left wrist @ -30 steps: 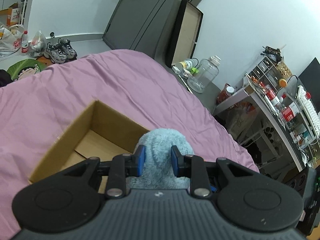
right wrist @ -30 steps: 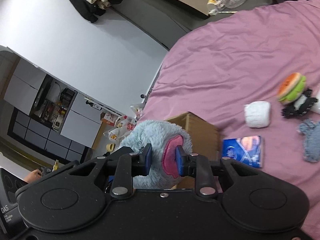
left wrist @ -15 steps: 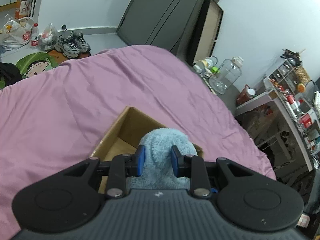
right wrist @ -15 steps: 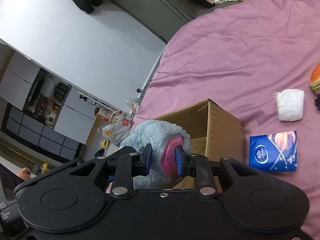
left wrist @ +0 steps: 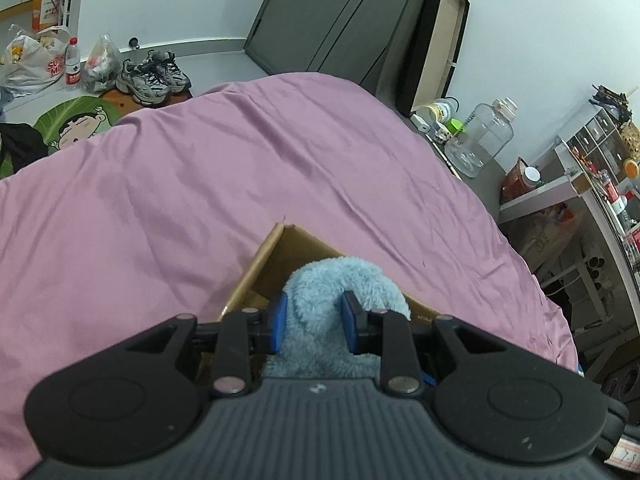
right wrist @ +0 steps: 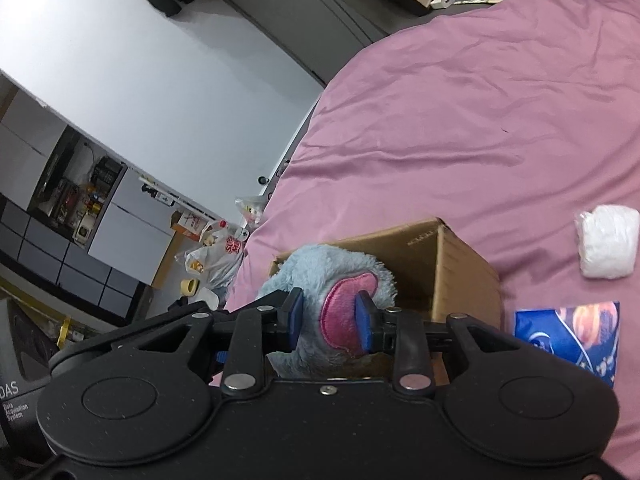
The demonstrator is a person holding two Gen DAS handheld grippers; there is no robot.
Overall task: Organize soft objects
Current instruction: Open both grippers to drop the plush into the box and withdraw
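Observation:
A fluffy light-blue plush toy [left wrist: 340, 280] with a pink patch [right wrist: 344, 304] is held by both grippers over an open cardboard box [right wrist: 460, 264] on the pink bed. My left gripper [left wrist: 314, 322] is shut on the plush's blue fur. My right gripper [right wrist: 330, 320] is shut on the plush at its pink patch. The box [left wrist: 276, 256] lies right under the plush; its inside is mostly hidden by the toy.
A white soft bundle [right wrist: 608, 242] and a blue tissue pack [right wrist: 568, 336] lie on the pink bedsheet [left wrist: 200, 184] right of the box. Shoes [left wrist: 154, 74], bags and a cartoon mat are on the floor; shelves and a large clear jar [left wrist: 480, 140] stand beside the bed.
Both grippers carried the plush forward and over the box; the box now sits closer beneath the toy. The burger toy and grey cloth left the right view.

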